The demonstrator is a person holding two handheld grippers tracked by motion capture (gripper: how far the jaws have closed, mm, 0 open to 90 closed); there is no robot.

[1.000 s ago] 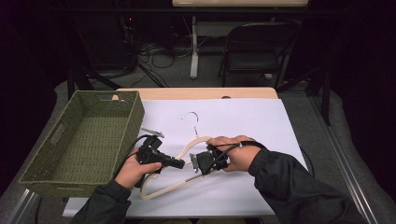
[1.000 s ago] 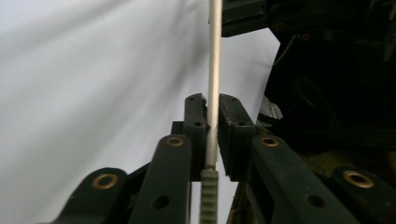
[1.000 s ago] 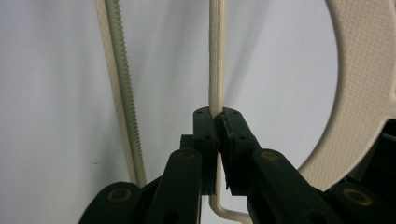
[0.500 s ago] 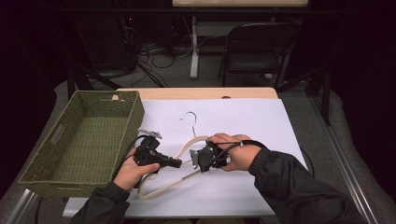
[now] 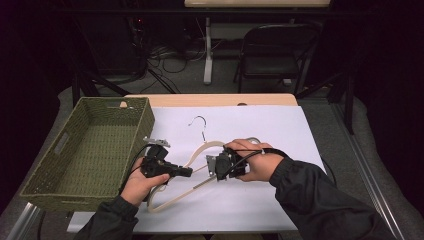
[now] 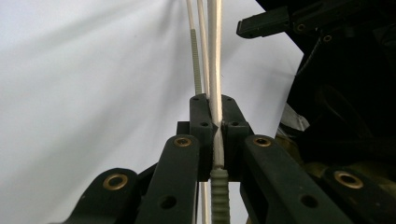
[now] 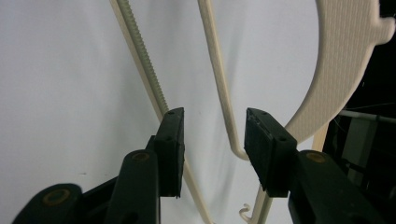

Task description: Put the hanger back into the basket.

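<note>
A cream coat hanger [image 5: 199,150] with a metal hook [image 5: 199,122] lies slanted over the white sheet [image 5: 270,130]. My left gripper [image 5: 187,172] points right and is shut on its thin lower bar [image 6: 214,56], pinched between the jaws of the left gripper [image 6: 217,123]. My right gripper [image 5: 212,167] faces it from the right. The right gripper [image 7: 214,140] has just been opening. Its pads stand apart, with a thin cream rod [image 7: 217,70] running between them, untouched. The ribbed bar [image 7: 140,51] and broad curved shoulder [image 7: 341,70] lie beyond.
A green woven basket [image 5: 112,100] stands at the table's left, close to my left hand. The wooden table edge [image 5: 210,99] runs behind the sheet. Beyond it are a dark folding chair [image 5: 272,55] and floor cables.
The right gripper's jaws have opened off the hanger. The hanger's hook shows more plainly on the sheet. Both hands have stayed about where they were.
</note>
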